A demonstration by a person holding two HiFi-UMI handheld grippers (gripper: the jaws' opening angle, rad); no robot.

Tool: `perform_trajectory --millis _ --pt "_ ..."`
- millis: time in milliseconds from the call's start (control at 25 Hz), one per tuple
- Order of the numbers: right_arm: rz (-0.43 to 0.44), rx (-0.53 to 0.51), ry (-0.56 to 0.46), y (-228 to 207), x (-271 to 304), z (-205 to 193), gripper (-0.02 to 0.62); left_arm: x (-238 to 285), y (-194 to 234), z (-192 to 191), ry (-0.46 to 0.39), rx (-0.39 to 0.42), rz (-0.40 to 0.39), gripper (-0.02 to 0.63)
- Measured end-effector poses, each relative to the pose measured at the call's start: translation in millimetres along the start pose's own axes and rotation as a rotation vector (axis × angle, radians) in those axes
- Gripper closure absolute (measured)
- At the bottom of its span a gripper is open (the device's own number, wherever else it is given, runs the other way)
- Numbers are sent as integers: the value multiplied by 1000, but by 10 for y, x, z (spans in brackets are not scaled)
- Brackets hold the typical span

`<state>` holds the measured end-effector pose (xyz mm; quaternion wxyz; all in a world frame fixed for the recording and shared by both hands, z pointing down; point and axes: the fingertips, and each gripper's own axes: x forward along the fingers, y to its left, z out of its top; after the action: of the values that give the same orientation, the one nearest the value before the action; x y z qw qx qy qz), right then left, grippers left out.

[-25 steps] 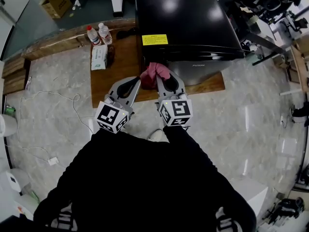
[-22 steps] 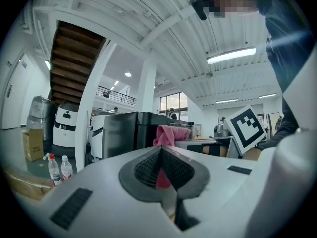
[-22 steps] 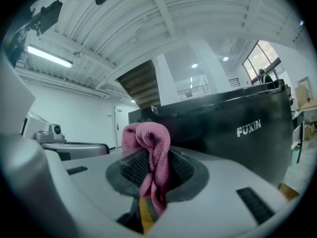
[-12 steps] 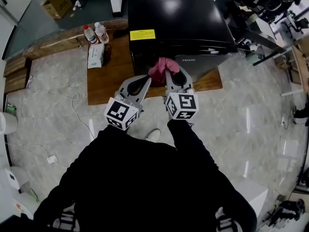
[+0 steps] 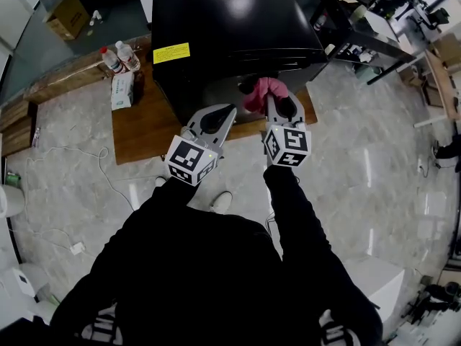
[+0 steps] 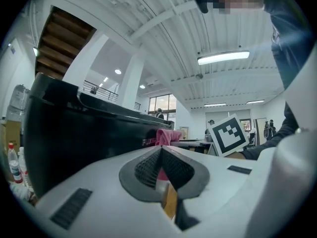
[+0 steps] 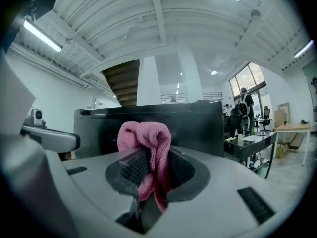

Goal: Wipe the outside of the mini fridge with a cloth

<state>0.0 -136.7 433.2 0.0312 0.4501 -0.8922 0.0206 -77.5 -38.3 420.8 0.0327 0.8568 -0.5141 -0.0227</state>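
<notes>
The fridge (image 5: pixel 230 27) is a glossy black box with a yellow label (image 5: pixel 171 52) on top. The right claw (image 5: pixel 279 105) pinches a nubby pink cloth (image 5: pixel 261 91), which bunches above its tips at the fridge's front. Whether the cloth touches the fridge is unclear. The left claw (image 5: pixel 216 115) is pressed together and empty, just beside the fridge.

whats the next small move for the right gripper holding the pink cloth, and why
Probably ease the right gripper forward so the bunched pink cloth presses on the front of the black mini fridge. Its jaws are shut on the cloth, which faces that front; contact is unclear.
</notes>
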Motion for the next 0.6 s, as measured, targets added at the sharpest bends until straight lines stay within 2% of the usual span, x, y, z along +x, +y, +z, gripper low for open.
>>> perform_trajectory --millis 320,480,600 --pt "-183 37 9 -1222 -50 -6 506 368 -268 59 -6 16 -41 600" --pt "-218 16 9 -1503 -99 29 508 318 -255 27 7 20 -29 600" --pt "-188 3 -37 -1465 -241 136 508 191 -172 28 9 36 3 600"
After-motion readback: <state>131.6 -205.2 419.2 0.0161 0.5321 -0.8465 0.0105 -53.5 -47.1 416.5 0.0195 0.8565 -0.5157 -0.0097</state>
